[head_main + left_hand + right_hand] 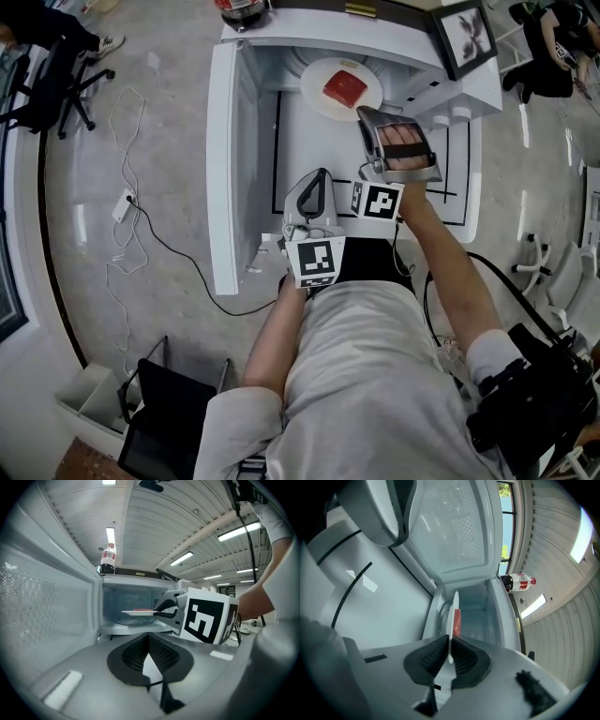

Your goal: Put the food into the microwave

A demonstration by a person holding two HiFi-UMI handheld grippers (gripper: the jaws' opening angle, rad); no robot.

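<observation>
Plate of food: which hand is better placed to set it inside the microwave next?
Right. The right tongs grip the rim of the plate, which carries the red food, at the open microwave's mouth. The left tongs are shut, empty, and farther back, beside the door.

Bright, even light from ceiling strip lights [110,535]; soft shadows; strong fisheye bending, dark corners in gripper views.

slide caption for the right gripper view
Right gripper clamps the rim of the white plate, red food on it, at the open microwave.
</observation>
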